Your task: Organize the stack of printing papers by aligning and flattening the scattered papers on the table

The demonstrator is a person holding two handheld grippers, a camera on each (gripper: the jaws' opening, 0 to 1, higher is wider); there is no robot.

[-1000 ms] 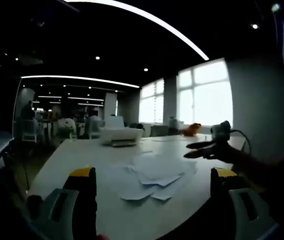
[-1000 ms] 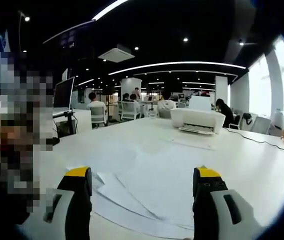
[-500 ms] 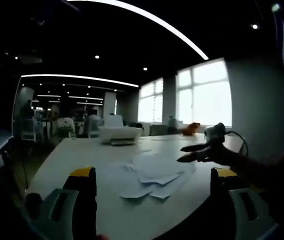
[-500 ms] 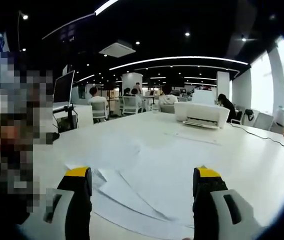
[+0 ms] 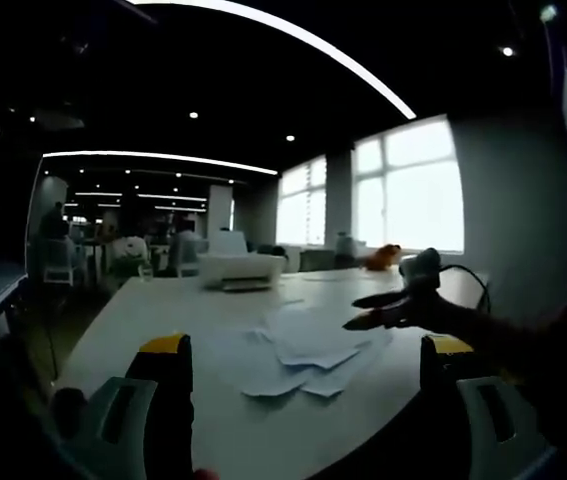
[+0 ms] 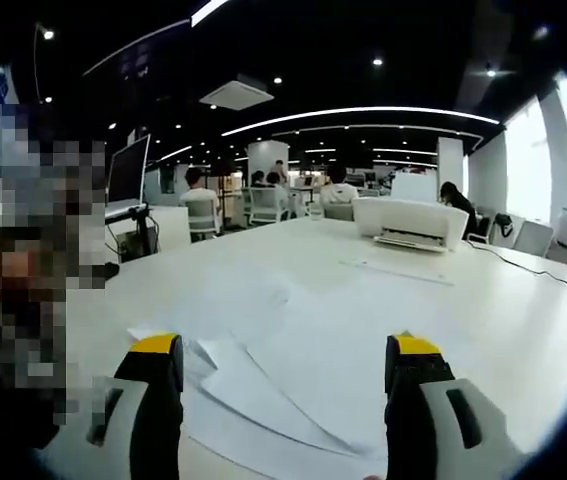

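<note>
Several white printing papers (image 5: pixel 298 350) lie scattered and overlapping on the white table (image 5: pixel 163 310), ahead of my left gripper (image 5: pixel 303 345), which is open and holds nothing. The right gripper (image 5: pixel 373 310) reaches in from the right above the far edge of that pile, its jaws apart. In the right gripper view the same papers (image 6: pixel 263 385) spread out just beyond my open right gripper (image 6: pixel 288 350), whose yellow-tipped fingers (image 6: pixel 155 345) have nothing between them.
A white printer (image 6: pixel 410 222) stands further along the table (image 6: pixel 503 330), also seen as a printer (image 5: pixel 241 268) in the left gripper view. A cable (image 6: pixel 528 275) runs toward an orange toy (image 5: pixel 385 256) by the windows. People sit at desks behind. A monitor (image 6: pixel 128 180) stands at left.
The right gripper has moved left and slightly down over the papers in the left gripper view. The right gripper view has crept forward a little. The papers have not moved.
</note>
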